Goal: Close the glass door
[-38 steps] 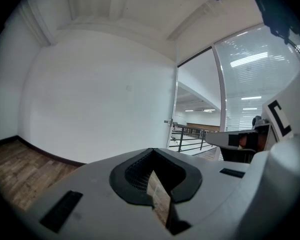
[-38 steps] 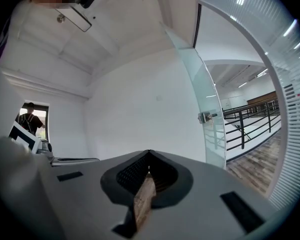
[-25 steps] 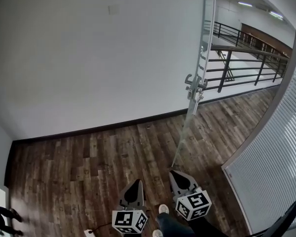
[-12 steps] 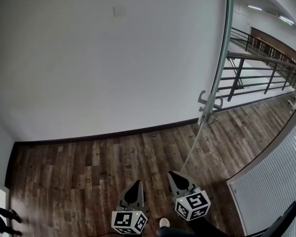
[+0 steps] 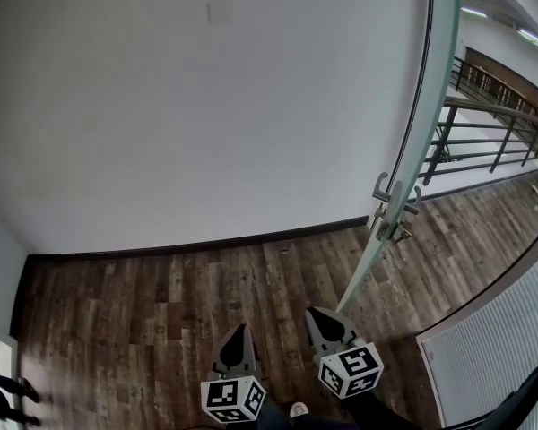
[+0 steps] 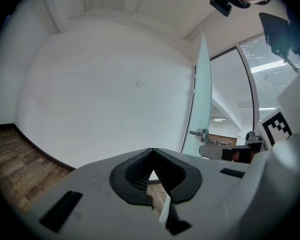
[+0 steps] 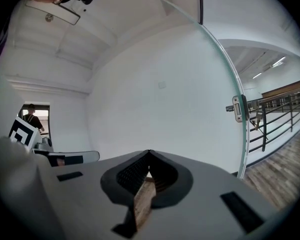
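Wood floor [image 5: 143, 303], white wall [image 5: 206, 124]; glass door [image 5: 433, 88] open.

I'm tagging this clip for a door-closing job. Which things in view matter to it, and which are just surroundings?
Part of the job:
glass door
door handle
left gripper, shut, empty
right gripper, shut, empty

Just surroundings:
railing
window blinds
wall plate
wooden floor

Glass door [image 5: 428, 106] stands ahead of right gripper [image 5: 320, 315]; railing [image 5: 484, 146] apparently lies beyond it.
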Demonstrator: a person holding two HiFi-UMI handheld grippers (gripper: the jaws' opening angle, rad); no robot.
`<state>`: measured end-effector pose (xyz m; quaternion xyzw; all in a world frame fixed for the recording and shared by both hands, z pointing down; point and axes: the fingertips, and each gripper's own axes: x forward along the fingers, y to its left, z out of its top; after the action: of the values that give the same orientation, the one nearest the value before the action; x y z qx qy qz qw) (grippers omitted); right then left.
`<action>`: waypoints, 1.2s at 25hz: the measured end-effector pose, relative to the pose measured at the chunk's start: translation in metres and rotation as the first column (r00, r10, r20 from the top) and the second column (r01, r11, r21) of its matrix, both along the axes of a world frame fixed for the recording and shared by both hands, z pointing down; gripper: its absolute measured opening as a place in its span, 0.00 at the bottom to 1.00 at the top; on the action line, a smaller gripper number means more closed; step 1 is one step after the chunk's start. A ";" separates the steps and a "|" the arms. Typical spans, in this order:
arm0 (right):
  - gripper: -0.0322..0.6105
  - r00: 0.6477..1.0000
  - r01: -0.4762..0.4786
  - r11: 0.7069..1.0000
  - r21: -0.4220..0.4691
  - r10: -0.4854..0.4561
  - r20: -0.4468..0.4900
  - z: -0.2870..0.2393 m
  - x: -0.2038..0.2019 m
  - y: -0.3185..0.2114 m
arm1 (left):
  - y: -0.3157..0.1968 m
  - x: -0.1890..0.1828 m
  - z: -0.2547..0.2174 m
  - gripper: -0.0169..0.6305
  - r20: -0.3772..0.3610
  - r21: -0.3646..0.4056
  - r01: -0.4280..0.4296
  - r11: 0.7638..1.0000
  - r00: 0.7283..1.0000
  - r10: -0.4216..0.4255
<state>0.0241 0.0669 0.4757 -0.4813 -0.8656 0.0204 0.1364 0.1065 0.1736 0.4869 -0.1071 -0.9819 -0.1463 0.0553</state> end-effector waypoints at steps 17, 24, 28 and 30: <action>0.04 0.991 -0.135 0.991 0.024 0.134 0.017 -0.001 -0.113 0.128 | 0.144 -0.129 0.004 0.03 -0.032 -0.012 -0.070 0.997 0.997 0.070; 0.04 0.980 -0.197 0.980 0.031 0.196 0.023 0.003 -0.145 0.171 | 0.195 -0.163 0.010 0.03 -0.043 -0.010 -0.121 0.993 0.992 0.120; 0.04 0.974 -0.228 0.973 0.034 0.227 0.025 0.008 -0.154 0.186 | 0.213 -0.175 0.019 0.03 -0.050 0.003 -0.139 0.990 0.989 0.139; 0.04 0.969 -0.249 0.968 0.038 0.248 0.024 0.009 -0.159 0.188 | 0.212 -0.183 0.023 0.03 -0.058 0.010 -0.167 0.986 0.984 0.167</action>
<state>-0.1352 0.2545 0.4848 -0.3665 -0.9205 0.0150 0.1346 -0.0770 0.3860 0.5096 -0.0287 -0.9849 -0.1406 0.0965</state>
